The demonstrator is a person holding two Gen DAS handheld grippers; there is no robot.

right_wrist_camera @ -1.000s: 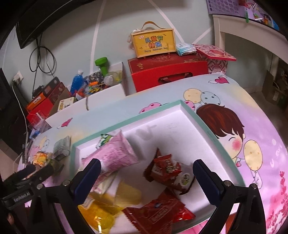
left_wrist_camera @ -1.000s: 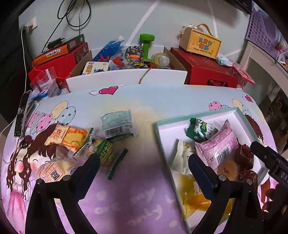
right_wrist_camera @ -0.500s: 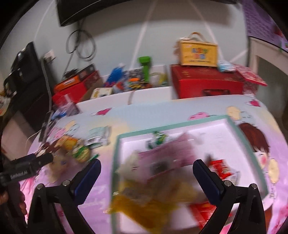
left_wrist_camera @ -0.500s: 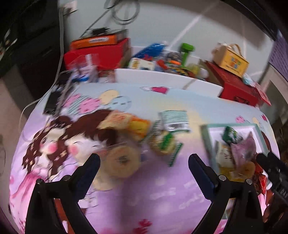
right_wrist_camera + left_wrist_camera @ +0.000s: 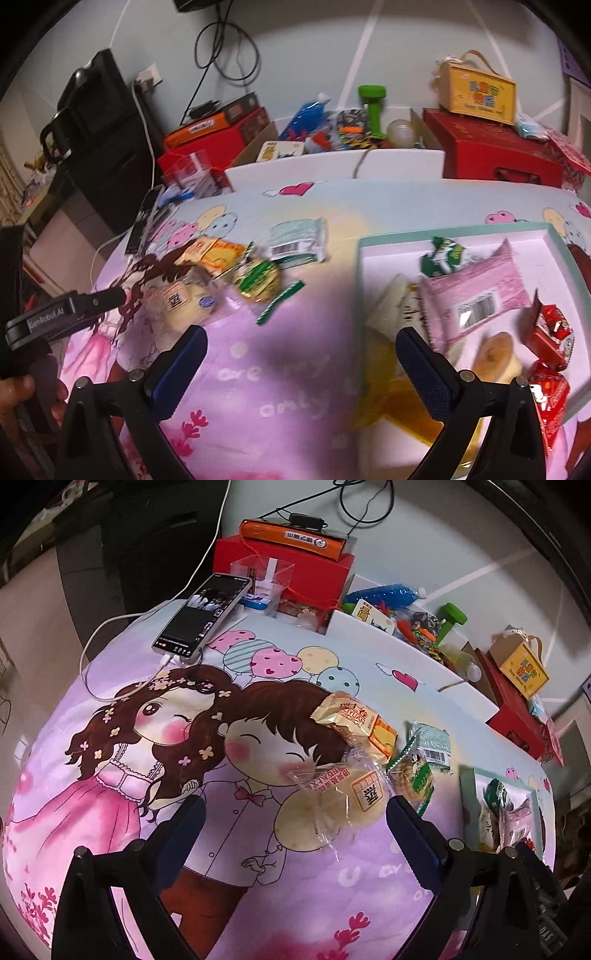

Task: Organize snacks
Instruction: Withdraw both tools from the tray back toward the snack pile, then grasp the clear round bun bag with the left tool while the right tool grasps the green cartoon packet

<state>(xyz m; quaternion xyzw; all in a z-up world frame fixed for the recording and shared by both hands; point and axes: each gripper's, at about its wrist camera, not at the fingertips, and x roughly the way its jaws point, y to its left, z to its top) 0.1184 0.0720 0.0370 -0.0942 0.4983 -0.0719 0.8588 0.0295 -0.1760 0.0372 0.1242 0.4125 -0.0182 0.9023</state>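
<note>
Far beyond the tongs: phone on charging cable, red boxes, green dumbbell, yellow carry-box.

The left gripper hangs with its jaws spread wide and nothing between them; a hand grips its handle. The right gripper is likewise wide apart and empty

Four snack packs lie loose on the cloth; one white tray holds more snacks; one pink pack and two red packs sit inside.
</note>
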